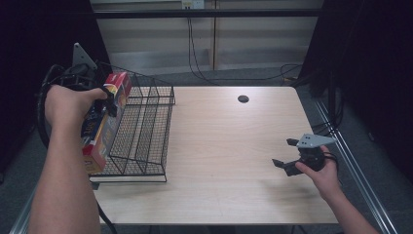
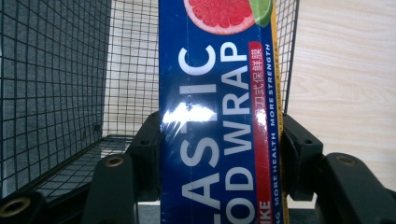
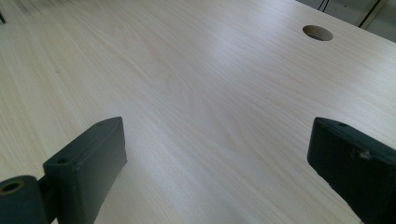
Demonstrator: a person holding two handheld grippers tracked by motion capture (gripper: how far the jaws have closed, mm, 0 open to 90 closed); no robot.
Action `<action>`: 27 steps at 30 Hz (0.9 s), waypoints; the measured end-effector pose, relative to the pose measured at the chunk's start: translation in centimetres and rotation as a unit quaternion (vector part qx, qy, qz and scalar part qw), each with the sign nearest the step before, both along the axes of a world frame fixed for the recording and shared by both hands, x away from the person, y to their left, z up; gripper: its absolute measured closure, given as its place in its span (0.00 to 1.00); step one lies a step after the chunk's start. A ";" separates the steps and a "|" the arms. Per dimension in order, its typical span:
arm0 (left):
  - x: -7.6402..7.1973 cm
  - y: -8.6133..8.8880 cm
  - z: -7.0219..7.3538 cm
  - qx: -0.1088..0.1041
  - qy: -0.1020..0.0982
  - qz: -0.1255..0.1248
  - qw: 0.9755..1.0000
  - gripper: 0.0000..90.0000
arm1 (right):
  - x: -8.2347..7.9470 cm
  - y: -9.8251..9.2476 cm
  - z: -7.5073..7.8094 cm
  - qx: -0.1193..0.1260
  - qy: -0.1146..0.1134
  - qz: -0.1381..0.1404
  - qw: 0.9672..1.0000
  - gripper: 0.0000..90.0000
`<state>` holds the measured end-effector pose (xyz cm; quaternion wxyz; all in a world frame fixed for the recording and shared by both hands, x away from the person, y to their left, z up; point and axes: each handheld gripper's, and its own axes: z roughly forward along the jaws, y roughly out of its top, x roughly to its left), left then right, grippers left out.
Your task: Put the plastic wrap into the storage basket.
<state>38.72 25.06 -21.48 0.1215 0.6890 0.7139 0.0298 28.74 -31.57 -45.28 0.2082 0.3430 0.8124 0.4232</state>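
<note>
Plastic food wrap box (image 2: 219, 121), a long, narrow carton printed dark blue with white lettering, a red end and a grapefruit picture: I have it up off the light wooden tabletop (image 1: 229, 146), held at the left edge over the black wire mesh rack (image 1: 146, 131), tilted with its red end highest.

Handling, my judgement: light for its length, a cardboard shell around a roll, so stiff along the long axis but with side panels that would dent under hard pressure. The glossy print shows a bright glare patch, so I expect the surface to be a little slippery. Best hold is across the narrow width near mid-length, which keeps the ends from swinging; a hold close to one end would let the far end droop. Nothing fragile inside, though the corners would crush if knocked against the rack wires.

Left hand-held gripper (image 2: 219, 154): jaws closed on the box across its narrow width, one black pad flat on each long side, no visible gap. In the left gripper view the mesh rack sits right behind the box.

Right hand-held gripper (image 3: 215, 163): jaws wide apart, nothing between them, resting low over bare tabletop at the right side, well apart from the rack.
</note>
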 end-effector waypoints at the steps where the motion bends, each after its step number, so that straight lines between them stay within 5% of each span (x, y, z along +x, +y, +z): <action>1: 0.0 0.0 0.0 0.000 0.000 0.000 1.000 0.49 | 0.0 0.0 0.0 0.000 0.000 0.000 1.000 0.05; 27: 2.2 1.0 -2.3 0.003 0.000 0.006 1.000 0.49 | 0.1 0.1 -0.2 -0.003 0.002 0.004 1.000 0.05</action>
